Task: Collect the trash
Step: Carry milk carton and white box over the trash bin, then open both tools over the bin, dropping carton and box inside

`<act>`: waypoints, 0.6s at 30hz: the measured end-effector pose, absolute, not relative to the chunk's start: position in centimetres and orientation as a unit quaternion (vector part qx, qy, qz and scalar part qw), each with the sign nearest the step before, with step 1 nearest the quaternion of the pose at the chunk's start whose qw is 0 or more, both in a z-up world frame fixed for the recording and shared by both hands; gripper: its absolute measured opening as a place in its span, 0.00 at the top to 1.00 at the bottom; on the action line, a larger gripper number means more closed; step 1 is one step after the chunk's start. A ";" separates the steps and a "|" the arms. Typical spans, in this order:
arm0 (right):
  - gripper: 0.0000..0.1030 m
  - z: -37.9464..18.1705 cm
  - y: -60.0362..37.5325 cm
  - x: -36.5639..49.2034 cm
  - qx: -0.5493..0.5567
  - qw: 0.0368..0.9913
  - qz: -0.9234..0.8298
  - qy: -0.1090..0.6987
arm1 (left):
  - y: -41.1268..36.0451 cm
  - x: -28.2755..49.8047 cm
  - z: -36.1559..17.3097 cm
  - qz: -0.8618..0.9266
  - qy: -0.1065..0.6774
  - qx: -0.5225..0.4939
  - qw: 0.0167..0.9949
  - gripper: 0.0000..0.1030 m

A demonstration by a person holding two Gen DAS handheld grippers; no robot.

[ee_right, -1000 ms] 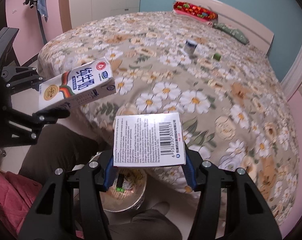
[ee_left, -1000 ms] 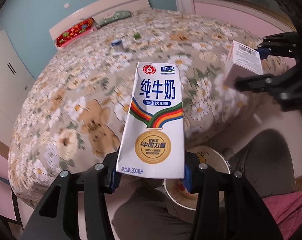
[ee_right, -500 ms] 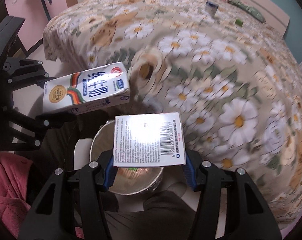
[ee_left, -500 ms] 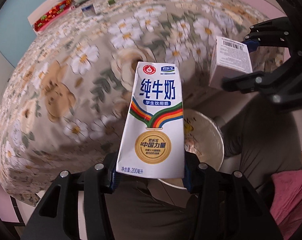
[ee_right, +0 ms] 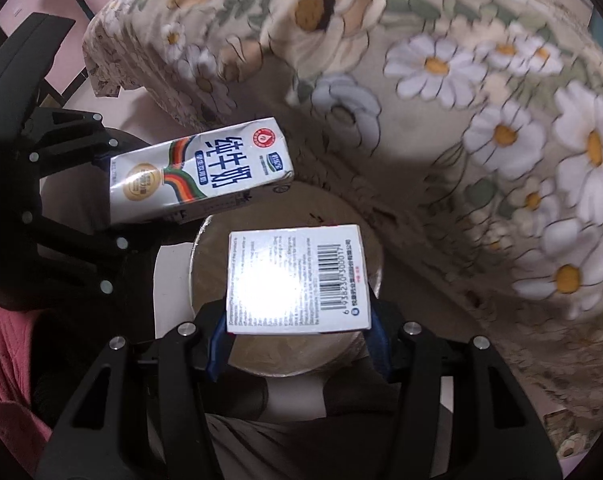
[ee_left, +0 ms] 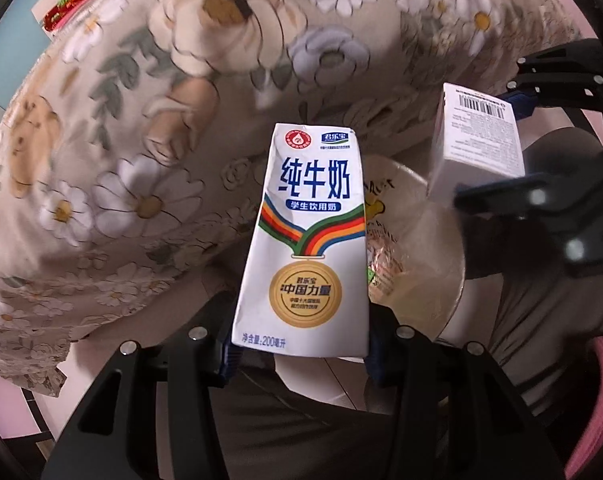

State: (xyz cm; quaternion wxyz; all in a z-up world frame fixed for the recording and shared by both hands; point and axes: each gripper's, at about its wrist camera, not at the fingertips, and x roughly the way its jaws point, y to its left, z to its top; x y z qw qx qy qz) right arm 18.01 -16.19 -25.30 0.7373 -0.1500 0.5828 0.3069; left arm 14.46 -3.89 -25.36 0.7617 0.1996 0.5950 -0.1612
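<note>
On the milk carton [ee_left: 305,240] we read large blue characters 纯牛奶, and under them, on a blue band, 学生饮用奶. Its gold medal carries 中国力量, with 君乐宝 above, and that brand name also sits in the small blue logo at the top right. Along the bottom edge we read 净含量:200毫升. The white box [ee_right: 297,280] bears a barcode beginning 6 93823; its fine print is too small for us to read.
</note>
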 end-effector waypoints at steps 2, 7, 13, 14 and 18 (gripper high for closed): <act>0.46 -26.4 -16.1 18.3 -0.148 0.732 0.304 0.591 | -3.9 15.1 -26.4 -0.158 0.607 0.196 0.754 0.51; 0.46 -29.2 -15.6 19.1 -0.155 0.718 0.293 0.612 | -4.6 16.3 -29.4 -0.154 0.632 0.194 0.734 0.51; 0.46 -32.5 -14.2 19.9 -0.186 0.694 0.283 0.635 | -5.0 17.2 -32.7 -0.155 0.663 0.188 0.708 0.51; 0.46 -33.2 -14.0 20.1 -0.193 0.690 0.281 0.639 | -5.1 17.4 -33.4 -0.153 0.669 0.188 0.703 0.51; 0.46 -35.2 -13.1 20.5 -0.200 0.675 0.272 0.656 | -5.0 17.7 -35.3 -0.145 0.686 0.177 0.691 0.51</act>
